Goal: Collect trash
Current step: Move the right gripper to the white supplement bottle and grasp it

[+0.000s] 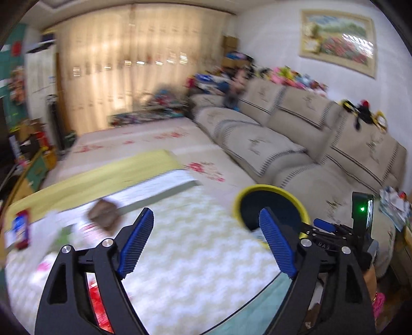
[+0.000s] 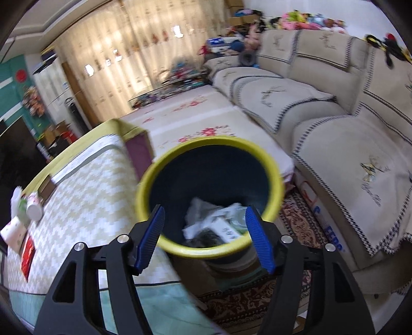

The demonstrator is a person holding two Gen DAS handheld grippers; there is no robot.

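My left hand-held gripper (image 1: 206, 239) is open and empty; the right hand-held gripper (image 2: 204, 238), also open, frames the bin (image 2: 276, 180), whose trash (image 2: 216, 224) at 6 o'clock blurs.

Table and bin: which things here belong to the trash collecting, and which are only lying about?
For the job: bin, paper trash inside it, wrappers on the table, white cup.
Lying about: sofa, toys, wall picture, curtain.
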